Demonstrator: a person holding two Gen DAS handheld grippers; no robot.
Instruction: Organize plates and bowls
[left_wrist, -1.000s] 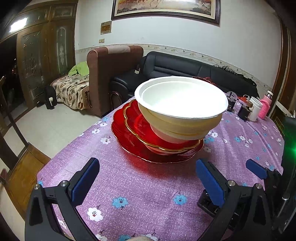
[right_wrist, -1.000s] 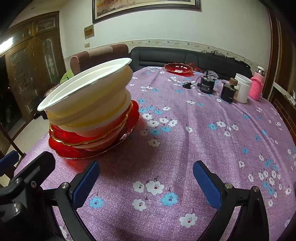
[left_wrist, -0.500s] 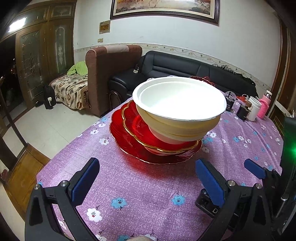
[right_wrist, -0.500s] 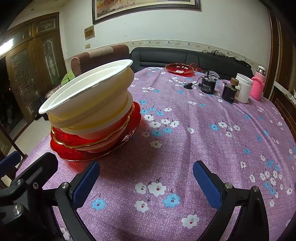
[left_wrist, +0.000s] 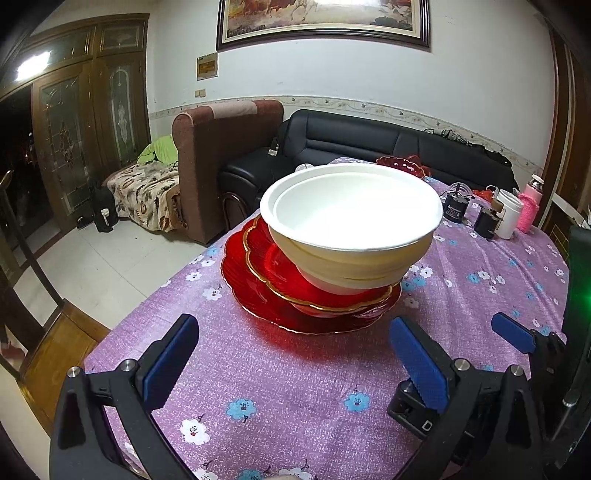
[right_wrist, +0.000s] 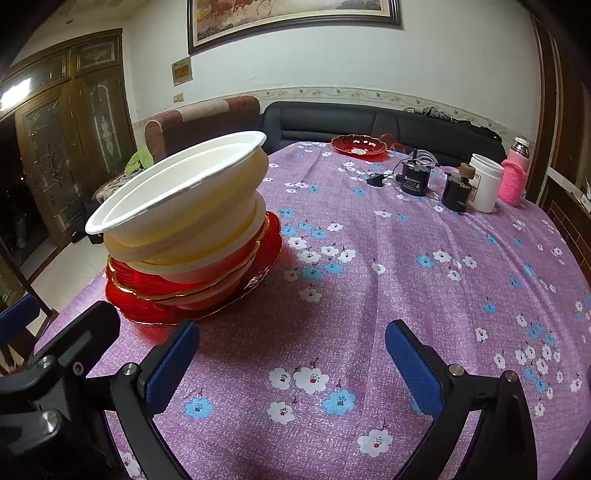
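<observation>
A stack of white bowls sits tilted on red gold-rimmed plates near the table's left edge; it also shows in the right wrist view, on its plates. My left gripper is open and empty, a little short of the stack. My right gripper is open and empty, just right of the stack. A separate red dish sits at the table's far end.
The round table has a purple flowered cloth. At the far right stand black devices, a white cup and a pink bottle. Sofas and a wooden chair lie beyond the edges.
Both grippers have drawn back slightly from the stack, so it looks a bit farther and higher in both views. The stack has not moved. Both stay open.
</observation>
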